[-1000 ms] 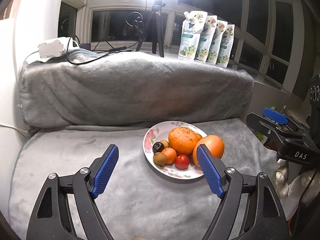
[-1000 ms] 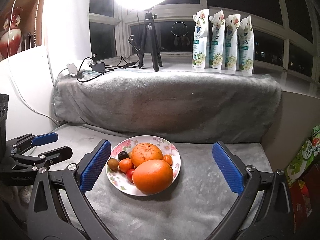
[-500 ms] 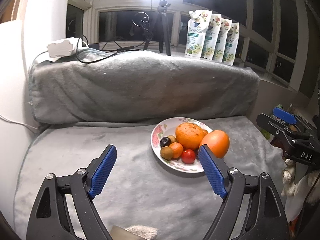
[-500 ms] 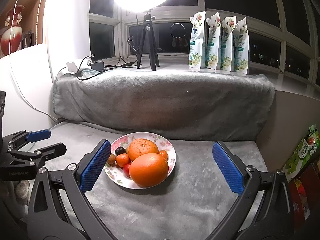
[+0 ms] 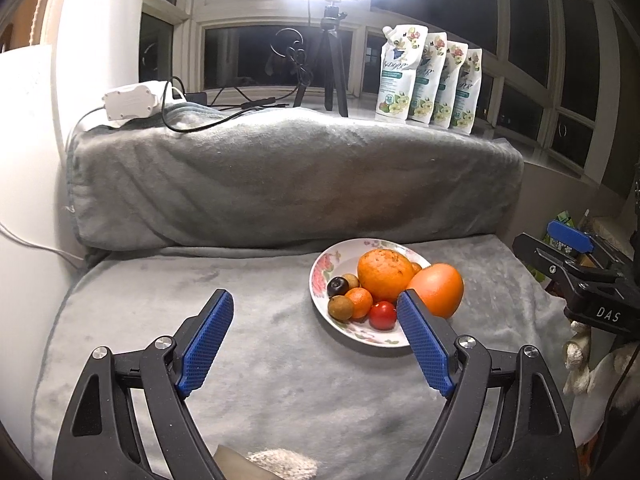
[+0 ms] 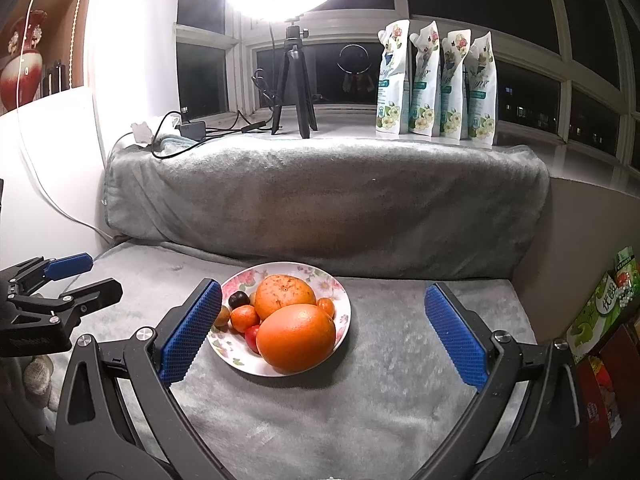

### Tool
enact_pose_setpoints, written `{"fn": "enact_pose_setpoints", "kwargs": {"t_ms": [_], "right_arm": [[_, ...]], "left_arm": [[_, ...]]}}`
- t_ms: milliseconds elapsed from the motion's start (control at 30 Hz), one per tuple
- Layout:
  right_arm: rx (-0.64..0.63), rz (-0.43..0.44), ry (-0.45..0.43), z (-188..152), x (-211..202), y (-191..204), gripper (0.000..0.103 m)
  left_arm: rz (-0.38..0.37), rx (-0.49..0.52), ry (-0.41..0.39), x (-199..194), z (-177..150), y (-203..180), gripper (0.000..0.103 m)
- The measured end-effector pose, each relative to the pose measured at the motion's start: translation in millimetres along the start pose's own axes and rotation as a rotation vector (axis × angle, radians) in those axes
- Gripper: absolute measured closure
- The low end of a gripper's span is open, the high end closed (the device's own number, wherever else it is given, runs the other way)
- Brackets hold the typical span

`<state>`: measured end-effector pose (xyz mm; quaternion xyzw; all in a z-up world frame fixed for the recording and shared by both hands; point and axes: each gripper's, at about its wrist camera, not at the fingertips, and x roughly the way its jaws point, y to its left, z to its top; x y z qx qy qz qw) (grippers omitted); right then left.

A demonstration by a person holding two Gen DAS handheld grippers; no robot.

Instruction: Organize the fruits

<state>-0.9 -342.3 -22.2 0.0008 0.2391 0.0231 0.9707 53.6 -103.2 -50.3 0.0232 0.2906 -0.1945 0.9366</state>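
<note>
Receding left gripper (image 5: 314,312), plate (image 5: 320,280) farther.

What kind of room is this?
Probably a home window nook at night: a grey blanket covers the seat, dark windows stand behind, and a flowered plate holds fruit.

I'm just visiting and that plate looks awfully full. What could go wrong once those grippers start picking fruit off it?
1. The big smooth orange fruit sits at the rim of the floral white plate; a nudge might roll it onto the grey fleece blanket.
2. The small red tomato is wedged among neighbours, so the open left gripper could knock them.
</note>
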Motion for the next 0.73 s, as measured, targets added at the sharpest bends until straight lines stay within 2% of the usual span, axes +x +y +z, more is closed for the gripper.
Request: {"fn": "enact_pose_setpoints", "kwargs": {"t_ms": [733], "right_arm": [[0.010,-0.010,0.021,-5.2,5.4,-3.3,0.000]], "left_arm": [[0.006,0.008,-0.008,-1.0,-0.4,0.0,0.019]]}}
